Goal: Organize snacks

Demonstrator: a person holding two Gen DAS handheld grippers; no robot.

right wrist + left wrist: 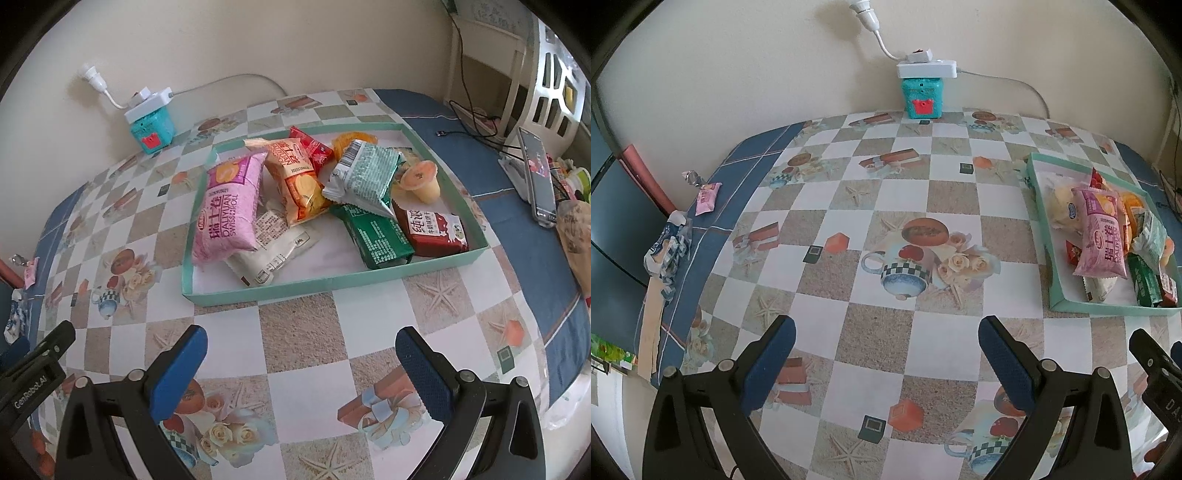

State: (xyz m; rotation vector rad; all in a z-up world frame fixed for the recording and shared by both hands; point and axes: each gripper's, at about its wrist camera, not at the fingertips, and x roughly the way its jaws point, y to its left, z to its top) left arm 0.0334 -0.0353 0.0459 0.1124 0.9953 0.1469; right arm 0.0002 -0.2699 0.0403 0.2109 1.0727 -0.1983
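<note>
A shallow teal tray (pixel 314 286) on the checkered tablecloth holds several snacks: a pink Swiss roll bag (pixel 227 210), an orange cracker pack (pixel 299 184), a green-white pack (pixel 364 173), a dark green bar (pixel 376 236), a red pack (pixel 436 230) and a jelly cup (pixel 421 181). The tray also shows in the left wrist view (pixel 1056 280) at the right. A small pink snack (pixel 708 197) lies at the table's far left edge. My left gripper (pixel 886 354) is open and empty over the cloth. My right gripper (pixel 301 363) is open and empty in front of the tray.
A teal box (pixel 921 98) with a white power strip (pixel 925 68) on top stands at the wall. Crumpled wrappers (pixel 670 251) lie at the left edge. A phone (pixel 537 177), cables and a bag sit at the right side.
</note>
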